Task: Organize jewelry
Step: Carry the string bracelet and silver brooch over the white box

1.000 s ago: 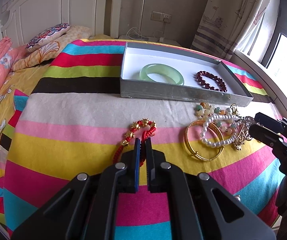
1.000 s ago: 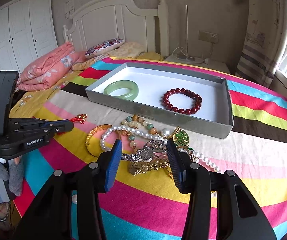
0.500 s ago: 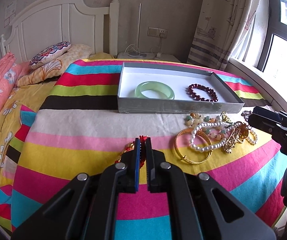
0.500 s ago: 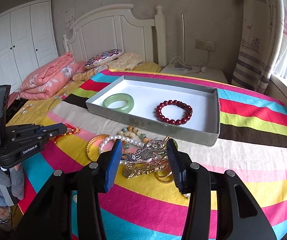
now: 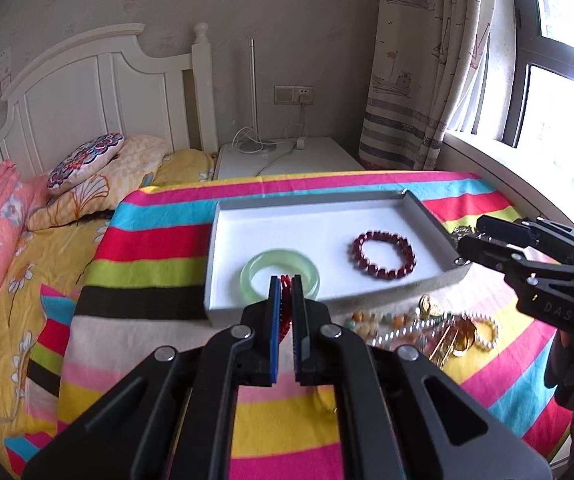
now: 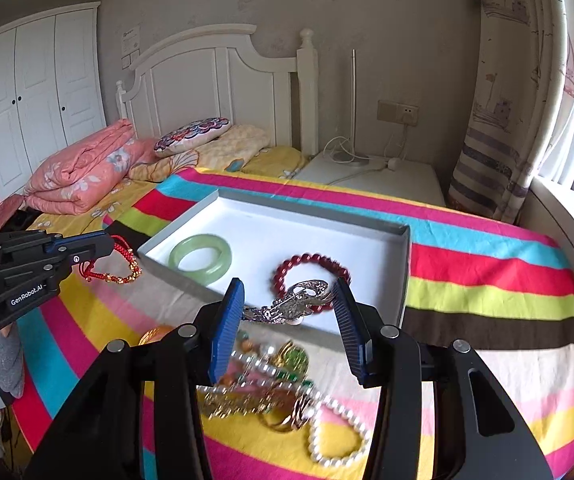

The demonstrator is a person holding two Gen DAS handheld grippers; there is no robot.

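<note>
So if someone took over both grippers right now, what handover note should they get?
Left gripper: shut on the red cord bracelet, lifted near the tray's front left corner.
Right gripper: holds the silver brooch between wide-set fingers, raised at the tray's front edge.
Done: green jade bangle and red bead bracelet lie in the tray.
Left: place both held pieces, then the pearl strand and gold pieces on the striped blanket.

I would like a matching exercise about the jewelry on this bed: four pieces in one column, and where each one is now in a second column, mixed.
Things:
1. green bangle
2. red cord bracelet
3. silver brooch
4. pearl string

Places:
A. held between the right tongs
B. lying on the striped blanket
C. lying inside the white box
D. hanging from the left tongs

Pairs: 1-C, 2-D, 3-A, 4-B
</note>
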